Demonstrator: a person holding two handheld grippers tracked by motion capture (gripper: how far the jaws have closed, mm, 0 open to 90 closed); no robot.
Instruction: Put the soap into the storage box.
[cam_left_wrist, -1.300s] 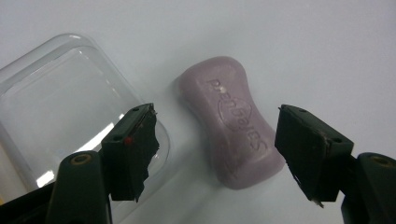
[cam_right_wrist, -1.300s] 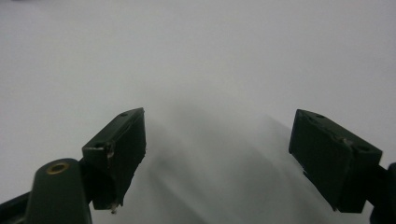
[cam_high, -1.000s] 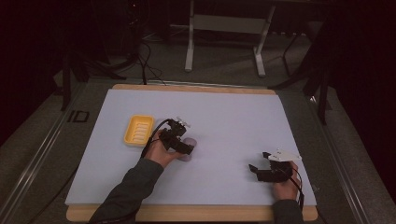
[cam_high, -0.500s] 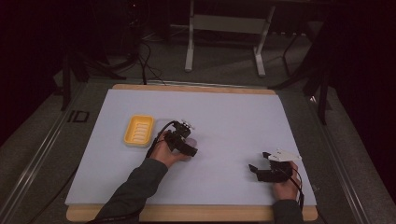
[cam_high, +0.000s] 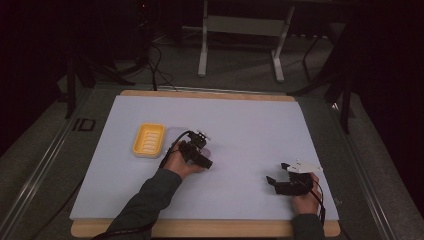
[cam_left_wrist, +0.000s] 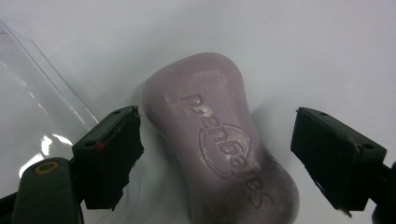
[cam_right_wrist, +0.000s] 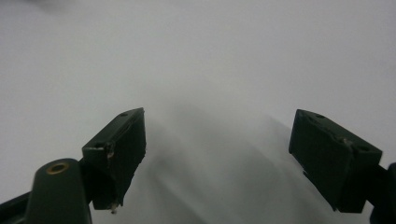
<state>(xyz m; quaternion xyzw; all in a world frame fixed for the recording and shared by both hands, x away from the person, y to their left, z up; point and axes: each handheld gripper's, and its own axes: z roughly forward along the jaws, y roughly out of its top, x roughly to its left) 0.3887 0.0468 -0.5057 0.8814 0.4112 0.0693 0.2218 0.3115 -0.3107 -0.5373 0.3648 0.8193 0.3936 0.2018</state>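
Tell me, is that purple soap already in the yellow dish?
No, out. The soap lies flat on the white table between the open left claw; the yellow dish sits apart, empty.

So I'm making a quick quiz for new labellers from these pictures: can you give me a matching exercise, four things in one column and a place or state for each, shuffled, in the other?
Things:
1. soap bar
2. yellow soap dish
3. right gripper
4. clear plastic sheet

Places or states:
A. open over bare white table, nothing between its jaws
B. lies between the open jaws of the left gripper
C. on the table beside the person's left hand
D. at the left edge of the left gripper view, next to the soap bar

Pairs: 1-B, 2-C, 3-A, 4-D
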